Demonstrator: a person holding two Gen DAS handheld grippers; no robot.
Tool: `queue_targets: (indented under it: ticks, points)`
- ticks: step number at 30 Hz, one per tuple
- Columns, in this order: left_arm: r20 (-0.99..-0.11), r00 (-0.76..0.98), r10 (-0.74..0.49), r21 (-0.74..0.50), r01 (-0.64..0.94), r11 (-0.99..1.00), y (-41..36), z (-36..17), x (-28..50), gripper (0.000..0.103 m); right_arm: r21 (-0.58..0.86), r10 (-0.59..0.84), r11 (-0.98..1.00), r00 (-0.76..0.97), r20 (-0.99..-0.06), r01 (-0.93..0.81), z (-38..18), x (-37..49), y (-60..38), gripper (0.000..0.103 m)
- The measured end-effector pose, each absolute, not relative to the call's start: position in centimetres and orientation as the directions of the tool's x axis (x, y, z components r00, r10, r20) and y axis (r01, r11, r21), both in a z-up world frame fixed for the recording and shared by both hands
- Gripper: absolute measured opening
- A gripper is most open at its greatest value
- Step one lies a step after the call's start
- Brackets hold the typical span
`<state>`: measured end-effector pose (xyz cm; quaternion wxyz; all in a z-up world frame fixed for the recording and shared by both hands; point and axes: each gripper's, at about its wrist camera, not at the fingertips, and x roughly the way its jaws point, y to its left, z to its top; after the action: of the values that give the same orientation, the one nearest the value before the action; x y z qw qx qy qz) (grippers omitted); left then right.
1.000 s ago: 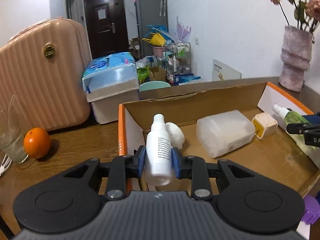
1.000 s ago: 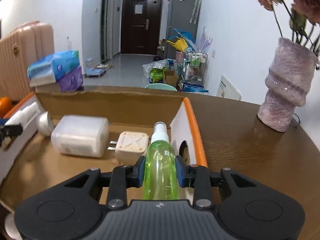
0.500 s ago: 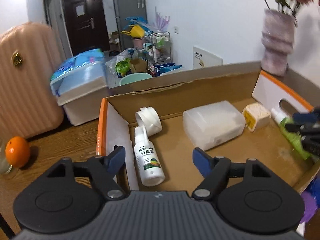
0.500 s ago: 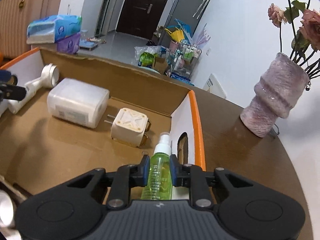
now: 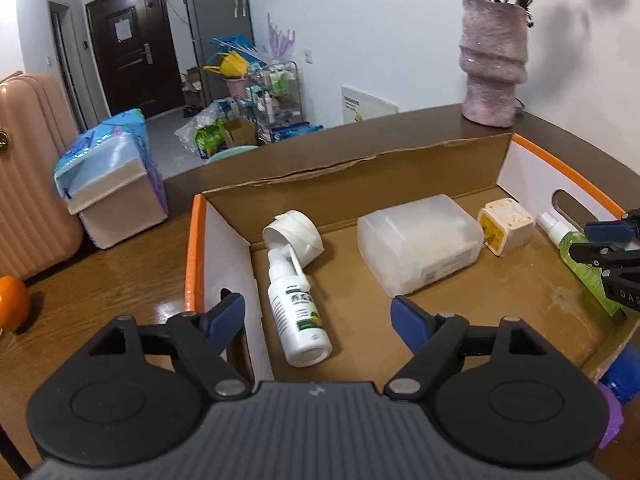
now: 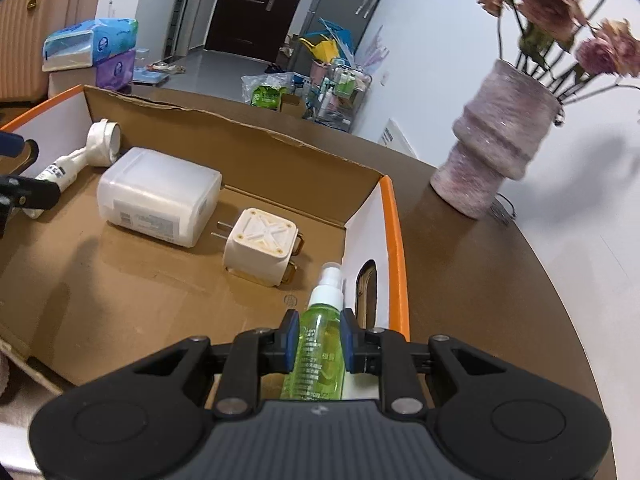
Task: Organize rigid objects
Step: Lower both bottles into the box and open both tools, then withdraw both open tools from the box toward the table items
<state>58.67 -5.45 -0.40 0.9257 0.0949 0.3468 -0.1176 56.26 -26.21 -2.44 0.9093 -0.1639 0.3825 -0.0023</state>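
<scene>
A: White spray bottle (image 5: 298,312) lies on its side on the floor of the cardboard box (image 5: 360,184), along the left wall, nozzle toward the white cap (image 5: 294,234). Left gripper (image 5: 318,318) has just been opening; jaws wide, nothing pinched, bottle lies below and between them.

B: Risk?

A: Round bottle on its side, could roll toward the frosted plastic case (image 5: 416,242) if a finger clips it on the way out. My guess only.

B: Rest of the box, same view?

A: Case mid-floor, cream plug adapter (image 5: 506,224) just beside it, green spray bottle (image 5: 580,258) at the right wall.

B: Right wrist view?

A: Right gripper (image 6: 319,342) clamped on the green spray bottle (image 6: 320,350), jaws narrow, bottle low inside the box (image 6: 394,232) by the right wall's handle cutout. Can't tell if its base rests on the floor. Released too high, it could tip onto the adapter (image 6: 260,246). Vase (image 6: 500,140) stands outside, well apart.
</scene>
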Motion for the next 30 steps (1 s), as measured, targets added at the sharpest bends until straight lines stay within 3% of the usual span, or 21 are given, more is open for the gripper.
queue_targets:
  ticks: [13,20,23,30]
  points:
    - [-0.578,0.807,-0.120,0.081,0.203,0.976,-3.8,5.6,51.5,0.099,-0.102,-0.016,0.992,0.724,-0.689,-0.075,0.9,50.2,-29.8,0.019]
    - [-0.482,0.866,-0.133,0.092,0.201,0.975,-3.8,8.1,44.7,0.101,-0.047,0.027,0.996,0.792,-0.610,-0.070,4.2,45.1,-30.9,0.024]
    - [-0.444,0.883,-0.150,0.083,0.208,0.975,-3.9,8.4,41.7,0.102,-0.022,0.070,0.995,0.823,-0.564,-0.099,5.4,42.7,-30.8,0.035]
    - [-0.378,0.909,-0.176,0.065,0.216,0.974,-4.4,8.3,34.5,0.103,0.008,0.112,0.992,0.873,-0.474,-0.123,6.4,37.1,-30.2,0.037]
